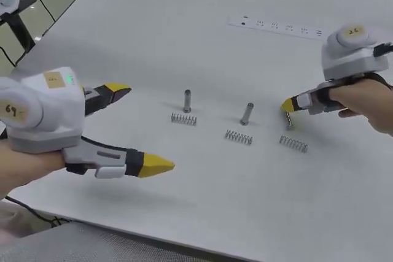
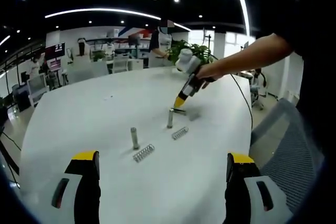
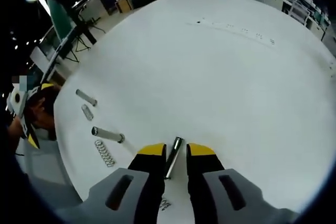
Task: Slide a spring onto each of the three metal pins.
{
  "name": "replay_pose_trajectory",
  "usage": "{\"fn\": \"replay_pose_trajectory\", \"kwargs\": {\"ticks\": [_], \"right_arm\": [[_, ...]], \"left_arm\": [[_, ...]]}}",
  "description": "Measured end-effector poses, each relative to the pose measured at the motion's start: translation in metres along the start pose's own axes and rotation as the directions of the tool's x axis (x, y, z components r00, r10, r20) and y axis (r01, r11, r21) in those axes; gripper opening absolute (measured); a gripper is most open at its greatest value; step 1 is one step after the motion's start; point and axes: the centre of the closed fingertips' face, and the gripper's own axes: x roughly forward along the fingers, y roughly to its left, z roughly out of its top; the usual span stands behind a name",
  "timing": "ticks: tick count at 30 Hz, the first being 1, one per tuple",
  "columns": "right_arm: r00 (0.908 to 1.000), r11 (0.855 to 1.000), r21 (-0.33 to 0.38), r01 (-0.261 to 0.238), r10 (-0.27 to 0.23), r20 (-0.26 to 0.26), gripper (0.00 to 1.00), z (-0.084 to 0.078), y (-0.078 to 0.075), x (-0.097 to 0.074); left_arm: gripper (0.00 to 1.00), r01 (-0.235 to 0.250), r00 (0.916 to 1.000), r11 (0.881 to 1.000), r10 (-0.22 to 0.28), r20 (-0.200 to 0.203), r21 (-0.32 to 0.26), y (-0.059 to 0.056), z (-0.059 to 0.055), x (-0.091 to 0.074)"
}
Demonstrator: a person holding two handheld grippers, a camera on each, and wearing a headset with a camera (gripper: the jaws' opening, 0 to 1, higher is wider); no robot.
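**Getting a sound hold on the pin at the right of the row**

The right tongs (image 3: 177, 149) are straddling a pin (image 3: 174, 157) at lower centre of the right gripper view. The jaws are drawn in narrow and the shaft is running up between the yellow tips. A sliver of table seems to be showing on either side of the shaft, so I cannot tell whether they are clamping it or merely bracketing it. The left tongs (image 1: 138, 126) are hanging at lower left of the head view, jaws spread wide and carrying nothing, well apart from the work.

In the head view that pin is sitting at mid right, just under the tong tip, too small to tell whether it is upright or tipped. Its spring (image 1: 293, 144) is lying on the table (image 1: 202, 200) just below it. The middle pin (image 1: 247, 113) and the left pin (image 1: 187, 99) are standing at centre frame, each with a spring lying just below it: the middle spring (image 1: 238, 137) and the left spring (image 1: 183, 119). No spring is sitting on a pin yet.

The step in hand is probably securing this pin. Doing it well is likely depending on three things:
- closing squarely across the shaft, since a round pin is prone to rolling or squirting out of an angled pinch
- gripping low, so the top end is staying free for the spring
- bringing the left tongs in for the spring with a light pinch near one end, as hard pressure is liable to crush the coils or flick them away
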Motion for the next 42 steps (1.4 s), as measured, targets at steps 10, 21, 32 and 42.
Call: {"fn": "replay_pose_trajectory", "kwargs": {"ticks": [10, 21, 32, 42], "right_arm": [[0.9981, 0.999, 0.017, 0.033, -0.032, -0.053, 0.11, -0.0070, -0.0043, 0.0052], [0.9965, 0.999, 0.004, 0.043, -0.043, -0.072, 0.08, -0.0067, -0.0033, 0.0099], [0.9972, 0.999, -0.011, 0.035, -0.036, -0.066, 0.06, -0.0069, -0.0035, 0.0098], [0.9981, 1.000, -0.003, 0.025, -0.025, -0.057, 0.05, -0.0095, -0.0048, 0.0085]], "left_arm": [[0.98, -0.005, 1.0000, 1.000, 0.005, 0.003, -0.006, 0.0024, -0.0004, -0.0017], [0.98, 0.000, 1.0000, 1.000, 0.000, 0.002, -0.011, 0.0017, -0.0010, -0.0011], [0.98, 0.007, 1.0000, 1.000, -0.007, -0.003, -0.009, 0.0026, -0.0026, -0.0004], [0.98, 0.007, 0.9999, 1.000, -0.007, -0.009, -0.009, 0.0035, -0.0041, -0.0006]]}}
